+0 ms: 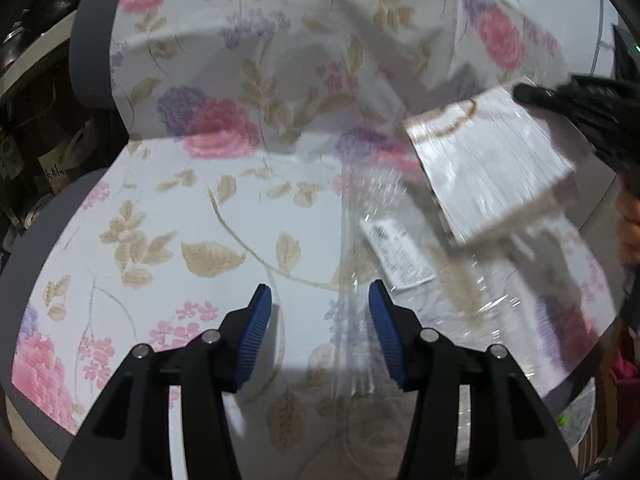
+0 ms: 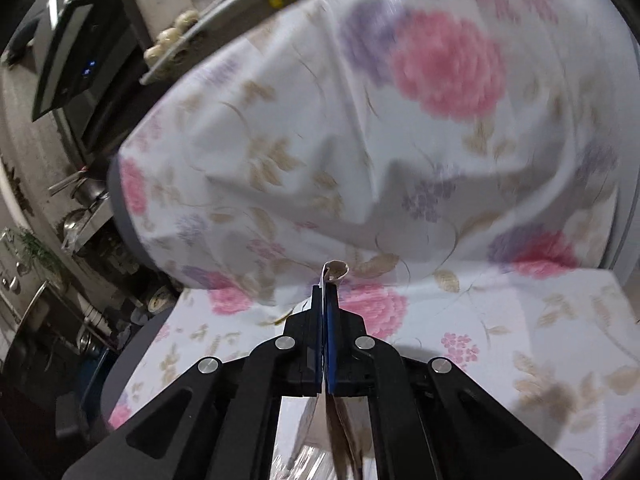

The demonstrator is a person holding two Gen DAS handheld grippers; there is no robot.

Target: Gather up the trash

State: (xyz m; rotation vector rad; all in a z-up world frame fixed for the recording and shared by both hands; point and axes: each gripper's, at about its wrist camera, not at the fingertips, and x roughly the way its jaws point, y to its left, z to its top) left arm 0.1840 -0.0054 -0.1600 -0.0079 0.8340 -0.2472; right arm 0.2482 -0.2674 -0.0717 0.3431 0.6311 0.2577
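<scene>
Two blue-padded fingers of the left gripper [image 1: 320,300] stood apart at the bottom of its view, nothing pinched between them, over a clear plastic wrapper [image 1: 420,280] lying on the floral cloth [image 1: 200,220]. Farther up at the right, the right gripper [image 1: 520,92] held a blurred paper packet [image 1: 488,164] above the cloth. Its own view showed the jaws clamped on that packet's edge [image 2: 334,270].

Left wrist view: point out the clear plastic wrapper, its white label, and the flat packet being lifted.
clear plastic wrapper [image 1: 496,300], left wrist view, crinkled middle
white label [image 1: 398,254], left wrist view, centre
flat packet [image 1: 492,164], left wrist view, face
</scene>
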